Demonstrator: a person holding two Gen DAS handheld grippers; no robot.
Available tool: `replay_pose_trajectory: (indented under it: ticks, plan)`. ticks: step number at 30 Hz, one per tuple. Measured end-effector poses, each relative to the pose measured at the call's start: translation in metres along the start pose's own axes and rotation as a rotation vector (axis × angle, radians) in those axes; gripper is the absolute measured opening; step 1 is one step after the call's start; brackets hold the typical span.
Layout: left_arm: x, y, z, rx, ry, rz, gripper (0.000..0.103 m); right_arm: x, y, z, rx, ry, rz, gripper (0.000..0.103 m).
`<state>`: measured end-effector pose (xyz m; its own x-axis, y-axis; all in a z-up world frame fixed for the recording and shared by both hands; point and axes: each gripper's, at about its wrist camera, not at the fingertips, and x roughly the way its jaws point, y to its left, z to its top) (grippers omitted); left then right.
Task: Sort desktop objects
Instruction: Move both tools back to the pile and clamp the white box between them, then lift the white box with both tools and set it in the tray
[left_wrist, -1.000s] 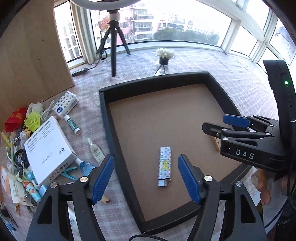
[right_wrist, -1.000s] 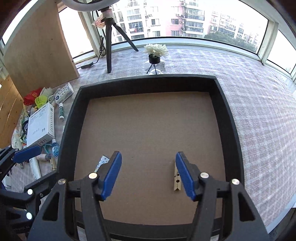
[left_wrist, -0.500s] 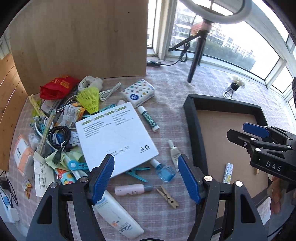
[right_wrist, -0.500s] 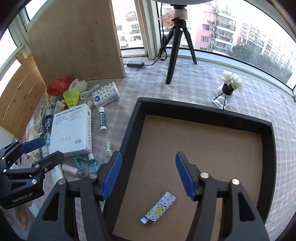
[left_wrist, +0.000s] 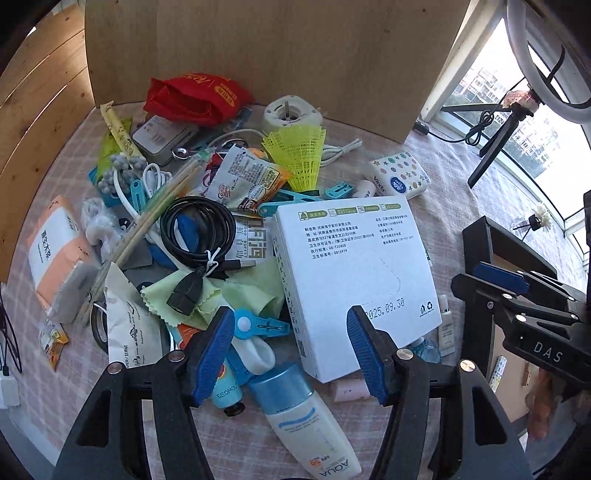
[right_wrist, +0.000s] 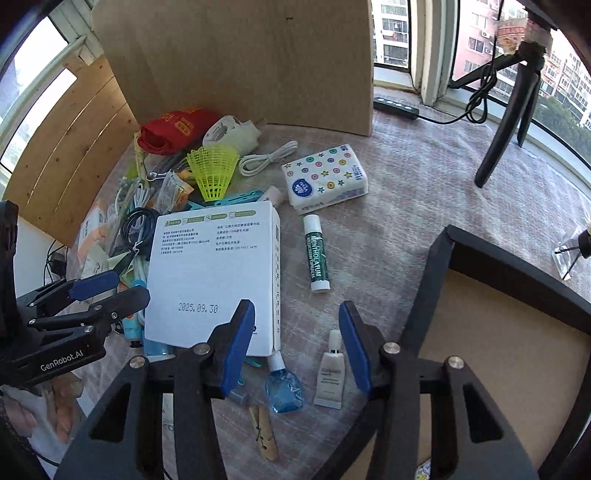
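Observation:
A heap of small items lies on the checked cloth: a white box (left_wrist: 354, 273), a yellow shuttlecock (left_wrist: 299, 155), a coiled black cable (left_wrist: 199, 232), a blue clip (left_wrist: 258, 326) and an AQUA bottle (left_wrist: 306, 417). My left gripper (left_wrist: 291, 354) is open and empty above the clip and bottle. My right gripper (right_wrist: 295, 347) is open and empty above a small white tube (right_wrist: 330, 373), a blue dropper bottle (right_wrist: 282, 387) and a wooden clothespin (right_wrist: 264, 432). The black tray (right_wrist: 432, 280) stands to the right, holding a lighter (left_wrist: 498, 371) and a clothespin (left_wrist: 526, 376).
A green lip balm stick (right_wrist: 316, 253) and a dotted tissue pack (right_wrist: 325, 179) lie beside the white box (right_wrist: 214, 273). A red bag (left_wrist: 195, 96) and a wooden board (left_wrist: 258, 48) stand behind the heap. A tripod (right_wrist: 506, 110) stands at the far right.
Both grippers have swung left from over the tray to the heap of items. Both stayed open and empty. The lighter and the clothespin remain in the tray.

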<state>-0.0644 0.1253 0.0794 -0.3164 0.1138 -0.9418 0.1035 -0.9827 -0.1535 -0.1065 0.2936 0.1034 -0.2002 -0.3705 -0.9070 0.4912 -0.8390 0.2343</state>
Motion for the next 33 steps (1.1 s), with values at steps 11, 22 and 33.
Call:
replay_pose_trajectory:
  ticks: [11, 22, 33]
  plan:
    - [0.022, 0.001, 0.006, -0.049, 0.056, -0.076, 0.046, 0.039, 0.006, 0.016, 0.067, 0.071, 0.108, 0.037]
    - [0.022, -0.001, 0.008, -0.046, 0.071, -0.097, 0.042, 0.043, 0.018, 0.017, 0.072, 0.079, 0.122, 0.036]
    - [-0.015, -0.017, 0.007, -0.019, -0.002, -0.088, 0.041, 0.007, 0.021, 0.011, 0.066, 0.011, 0.118, 0.036]
